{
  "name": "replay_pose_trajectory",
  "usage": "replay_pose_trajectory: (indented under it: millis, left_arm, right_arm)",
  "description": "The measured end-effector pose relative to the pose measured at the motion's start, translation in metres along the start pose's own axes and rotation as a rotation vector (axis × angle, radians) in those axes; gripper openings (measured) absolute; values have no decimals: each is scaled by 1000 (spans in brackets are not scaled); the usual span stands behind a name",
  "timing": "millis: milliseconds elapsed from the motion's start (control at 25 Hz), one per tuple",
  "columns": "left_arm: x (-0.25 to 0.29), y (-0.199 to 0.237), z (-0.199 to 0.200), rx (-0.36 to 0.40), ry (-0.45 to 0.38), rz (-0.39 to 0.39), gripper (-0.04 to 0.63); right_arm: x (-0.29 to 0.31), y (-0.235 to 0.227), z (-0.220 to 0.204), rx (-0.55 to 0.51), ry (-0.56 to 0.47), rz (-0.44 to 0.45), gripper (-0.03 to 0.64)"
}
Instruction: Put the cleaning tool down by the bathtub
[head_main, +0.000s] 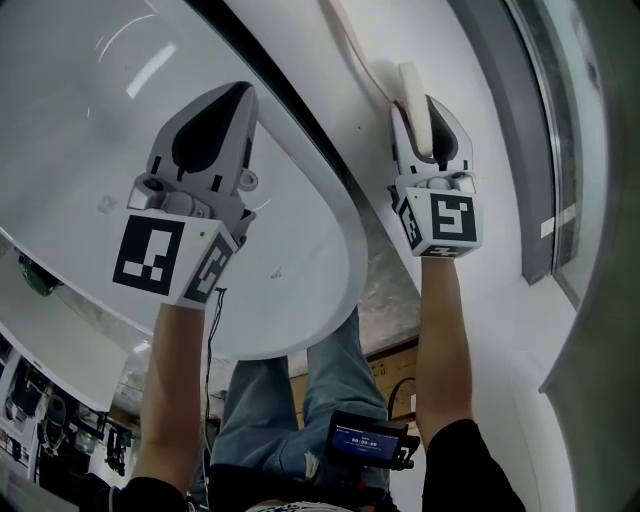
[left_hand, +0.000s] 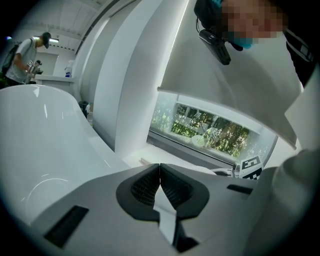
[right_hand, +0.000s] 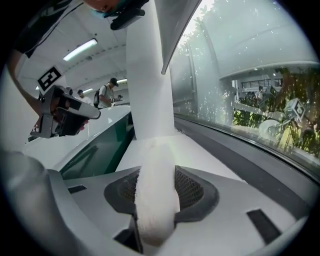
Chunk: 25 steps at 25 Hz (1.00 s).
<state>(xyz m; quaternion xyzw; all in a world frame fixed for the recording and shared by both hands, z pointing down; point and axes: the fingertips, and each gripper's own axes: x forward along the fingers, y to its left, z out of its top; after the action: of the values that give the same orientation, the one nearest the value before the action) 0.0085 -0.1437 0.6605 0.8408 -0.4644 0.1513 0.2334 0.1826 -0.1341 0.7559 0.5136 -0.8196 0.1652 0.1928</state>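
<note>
Right tool (head_main: 424, 108) between bathtub (head_main: 90, 110) and window (head_main: 545, 150)

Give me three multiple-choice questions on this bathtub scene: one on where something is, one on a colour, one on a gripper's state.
1. Where is the left gripper?
A. Over the window ledge
B. Over the bathtub
C. Down by the person's knees

2. What colour is the cleaning tool?
A. White
B. Green
C. Red

3. What state is the right gripper in?
A. Open and empty
B. Shut on nothing
C. Shut on the cleaning tool

Answers:
1 B: the head view shows it against the tub's white basin.
2 A: it is white in the head view and in the right gripper view.
3 C: the right gripper view shows its jaws pressing on the tool from both sides.
</note>
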Motion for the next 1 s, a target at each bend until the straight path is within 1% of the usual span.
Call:
replay_pose_trajectory:
  millis: [280,360,440,520,800,1000]
  left_arm:
    - [-5,1,-12,-26,20,-12,17]
    - [-6,-1,-16,-32,27,-17,17]
    - [-7,-5,-20,-29,38,-24,17]
    - [-7,-8,-22,-24,48,-29,17]
    - [-8,-19,-24,-15,66,-63,17]
    - [-8,-23,-21,-20,57,-65,17]
  right_arm:
    - [7,15,3,-88,39,-15,178]
    - [7,20,4,-138,57,-23,177]
    - [7,24,0,-218,98,-33,178]
    - [7,25,-3,-256,115,-43,178]
    - [4,25,2,-167,106,-39,178]
    - [1,30,2,-142,111,-14,187]
